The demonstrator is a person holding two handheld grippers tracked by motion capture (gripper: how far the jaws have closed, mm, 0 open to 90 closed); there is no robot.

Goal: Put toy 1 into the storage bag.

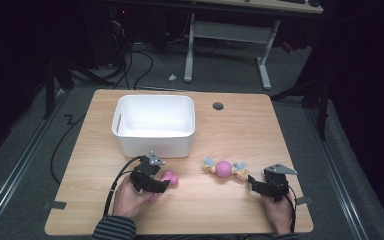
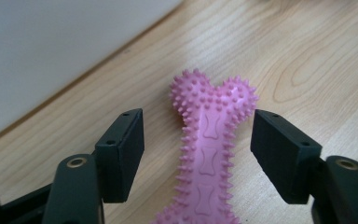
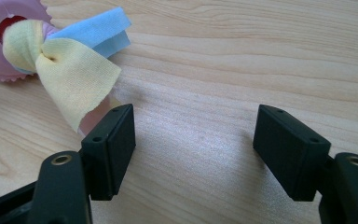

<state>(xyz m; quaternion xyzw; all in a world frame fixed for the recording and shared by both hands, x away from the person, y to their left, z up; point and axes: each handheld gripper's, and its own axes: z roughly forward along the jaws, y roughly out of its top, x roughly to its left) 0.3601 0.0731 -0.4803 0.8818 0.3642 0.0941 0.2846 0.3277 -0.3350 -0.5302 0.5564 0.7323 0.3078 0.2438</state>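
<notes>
Lying flat on the light wooden surface (image 1: 230,125), the pink spiky rubber bone toy (image 1: 169,178) sat at about seven o'clock from the middle of the high view, just in front of the white rectangular plastic bin (image 1: 153,125), which stood at eleven o'clock. The left gripper (image 1: 166,184), held in the person's left hand (image 1: 129,197), reached over the bone from its eight o'clock side. In the left gripper view the bone (image 2: 209,149) ran up the middle between the two black jaws, its knobbed end pointing to twelve o'clock; both pads stood clear of its spikes, with bare wood showing on each side, so the jaws were released and gripped nothing. The bin's white wall (image 2: 51,51) rose at ten o'clock in that view.

Farther right, a pink knitted ball toy with yellow and blue cloth strips knotted at both ends (image 1: 223,169) lay at about five o'clock from the middle. The right gripper (image 1: 253,181), in the person's right hand (image 1: 277,212), pointed at it from four o'clock, close to the nearest strip. In the right gripper view the yellow strip (image 3: 74,74) hung at ten o'clock beside one pad, and the jaws were spread apart over bare wood.
</notes>
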